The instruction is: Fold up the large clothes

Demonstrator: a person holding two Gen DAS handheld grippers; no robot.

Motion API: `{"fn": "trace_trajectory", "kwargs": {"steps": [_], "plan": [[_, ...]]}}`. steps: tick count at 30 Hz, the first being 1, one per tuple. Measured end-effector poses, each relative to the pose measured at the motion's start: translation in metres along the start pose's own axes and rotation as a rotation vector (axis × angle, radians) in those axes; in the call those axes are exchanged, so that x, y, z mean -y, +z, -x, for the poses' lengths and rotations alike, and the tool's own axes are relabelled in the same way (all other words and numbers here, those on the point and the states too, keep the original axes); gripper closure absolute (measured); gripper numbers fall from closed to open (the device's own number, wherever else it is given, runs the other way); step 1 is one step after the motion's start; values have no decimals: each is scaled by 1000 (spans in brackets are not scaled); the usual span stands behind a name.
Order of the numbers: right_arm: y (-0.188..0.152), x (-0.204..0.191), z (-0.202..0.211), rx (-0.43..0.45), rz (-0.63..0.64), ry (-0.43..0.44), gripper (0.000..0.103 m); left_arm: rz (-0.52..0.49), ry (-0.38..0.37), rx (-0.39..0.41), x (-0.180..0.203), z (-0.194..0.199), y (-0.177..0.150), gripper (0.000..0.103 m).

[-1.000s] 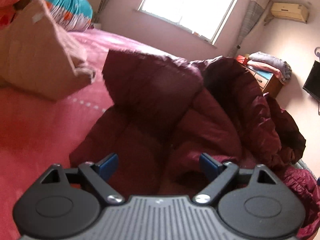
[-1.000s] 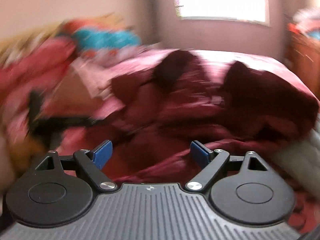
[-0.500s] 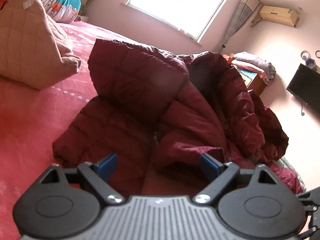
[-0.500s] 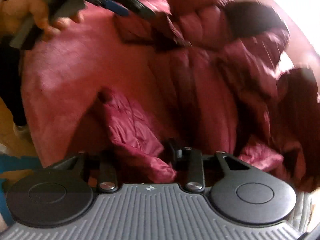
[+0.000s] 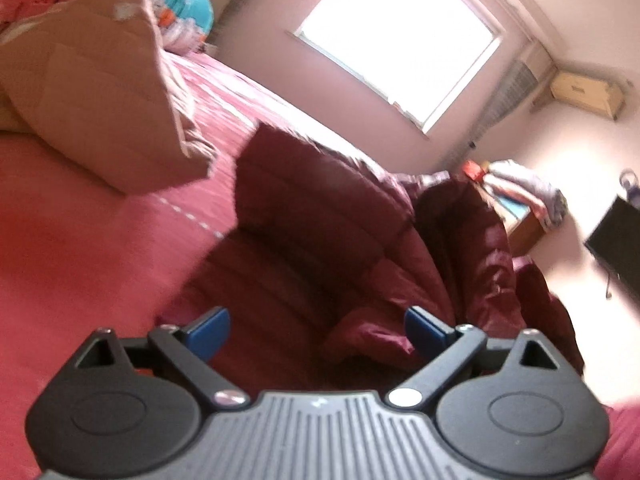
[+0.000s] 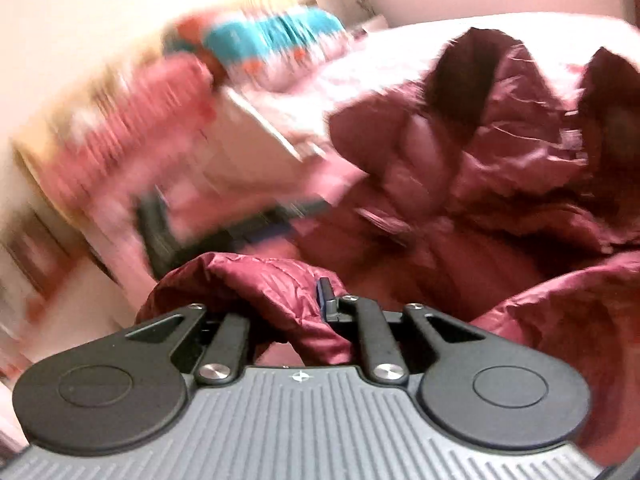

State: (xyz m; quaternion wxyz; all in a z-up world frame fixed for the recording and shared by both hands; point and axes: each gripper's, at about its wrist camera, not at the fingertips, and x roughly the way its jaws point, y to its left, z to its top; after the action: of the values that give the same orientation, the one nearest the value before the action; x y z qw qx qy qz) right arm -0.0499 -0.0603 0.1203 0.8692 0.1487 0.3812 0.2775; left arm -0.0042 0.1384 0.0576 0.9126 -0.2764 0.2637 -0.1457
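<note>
Lying crumpled across the middle and right of the frame on the pink bed (image 5: 80, 240) is the maroon puffer jacket (image 5: 328, 232). The left gripper (image 5: 316, 330) is held spread wide with nothing between its blue pads. The right gripper (image 6: 288, 304) is clamped on a jacket fold, lower centre. A tan pillow (image 5: 100, 92) is seen upper left.

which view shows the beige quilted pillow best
The left wrist view: the beige quilted pillow lies large and fairly sharp on the pink bed, left of the maroon jacket. In the right wrist view it is only a pale motion-blurred shape.
</note>
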Motion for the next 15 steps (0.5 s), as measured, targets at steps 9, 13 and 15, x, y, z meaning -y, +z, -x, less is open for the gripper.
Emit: {"fn": "trace_trajectory", "kwargs": {"steps": [9, 13, 15], "plan": [[24, -34, -38, 69, -164, 358, 88, 128, 117, 149, -48, 34, 28, 7], [-1, -37, -78, -66, -97, 305, 85, 184, 161, 180, -67, 44, 34, 7], [-17, -34, -93, -134, -27, 210, 83, 192, 169, 185, -71, 47, 34, 7]]}}
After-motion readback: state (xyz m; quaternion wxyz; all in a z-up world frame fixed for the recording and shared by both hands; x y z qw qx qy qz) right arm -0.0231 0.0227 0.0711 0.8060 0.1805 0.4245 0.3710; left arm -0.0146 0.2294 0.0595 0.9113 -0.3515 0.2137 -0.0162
